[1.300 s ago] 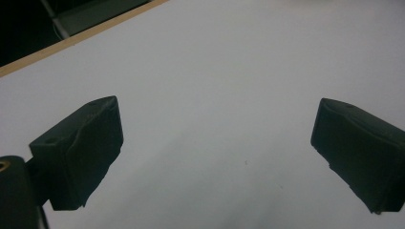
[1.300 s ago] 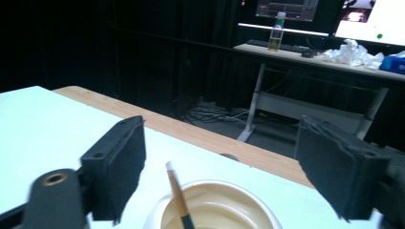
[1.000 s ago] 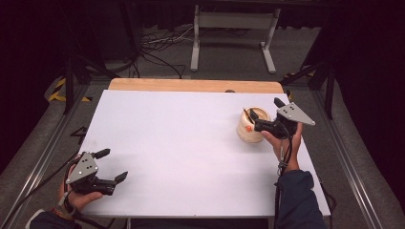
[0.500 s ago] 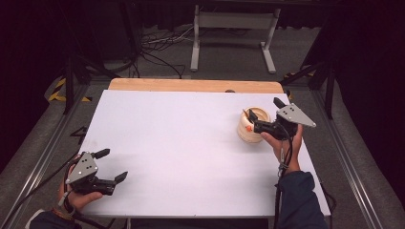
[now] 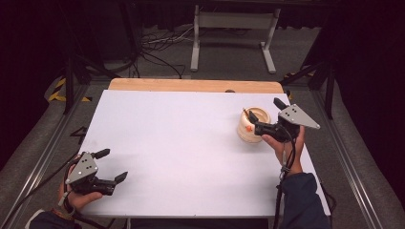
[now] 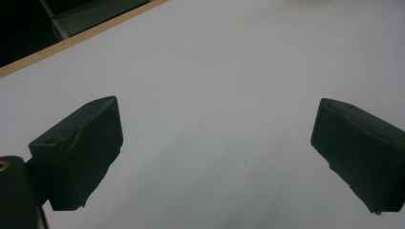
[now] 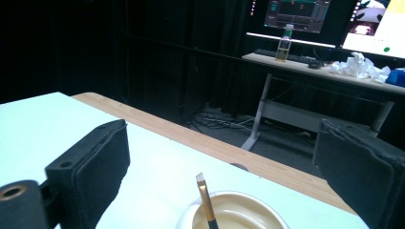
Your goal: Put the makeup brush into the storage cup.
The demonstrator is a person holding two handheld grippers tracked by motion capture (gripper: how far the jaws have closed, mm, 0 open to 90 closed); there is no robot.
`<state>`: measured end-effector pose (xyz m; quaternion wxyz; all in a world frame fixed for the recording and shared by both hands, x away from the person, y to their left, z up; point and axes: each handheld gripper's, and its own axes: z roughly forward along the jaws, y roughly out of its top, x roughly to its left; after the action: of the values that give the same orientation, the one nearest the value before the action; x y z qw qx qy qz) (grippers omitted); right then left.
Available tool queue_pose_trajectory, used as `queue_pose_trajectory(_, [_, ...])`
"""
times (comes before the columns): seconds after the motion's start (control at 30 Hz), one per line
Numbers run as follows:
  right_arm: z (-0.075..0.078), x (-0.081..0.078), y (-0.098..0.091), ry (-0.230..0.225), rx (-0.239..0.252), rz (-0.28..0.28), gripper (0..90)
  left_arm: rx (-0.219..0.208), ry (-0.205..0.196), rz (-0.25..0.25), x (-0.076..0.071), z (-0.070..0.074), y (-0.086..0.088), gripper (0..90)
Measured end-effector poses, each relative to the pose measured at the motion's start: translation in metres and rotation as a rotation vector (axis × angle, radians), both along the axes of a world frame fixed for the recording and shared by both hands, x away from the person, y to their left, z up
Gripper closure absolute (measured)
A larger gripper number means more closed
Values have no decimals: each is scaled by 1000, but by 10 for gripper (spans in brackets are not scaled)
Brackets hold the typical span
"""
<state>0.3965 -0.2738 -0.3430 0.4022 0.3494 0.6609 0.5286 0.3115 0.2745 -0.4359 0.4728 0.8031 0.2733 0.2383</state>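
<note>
High view: right claw (image 5: 264, 116) spread wide at the cup (image 5: 251, 125), left claw (image 5: 111, 165) likewise released, low near the table (image 5: 181, 143) corner.

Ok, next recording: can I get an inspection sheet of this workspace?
Surface: white table top, wooden strip along its far edge.
Job's things: cream cup with a stick standing in it, far right of the table.
Clutter: nothing seen on the table.
Grippers: right hand-held gripper open, jaws either side of the cup; left hand-held gripper open at the near left corner, holding nothing.
Cables: one trails from each gripper; more lie on the floor.
Surroundings: dark room, desk frame, monitors.
</note>
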Motion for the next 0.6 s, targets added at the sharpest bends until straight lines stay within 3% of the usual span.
queue_pose_trajectory(0.6, [3,-15,-1,-8,-17,22,63,4,2,-1,0,0,-2,44])
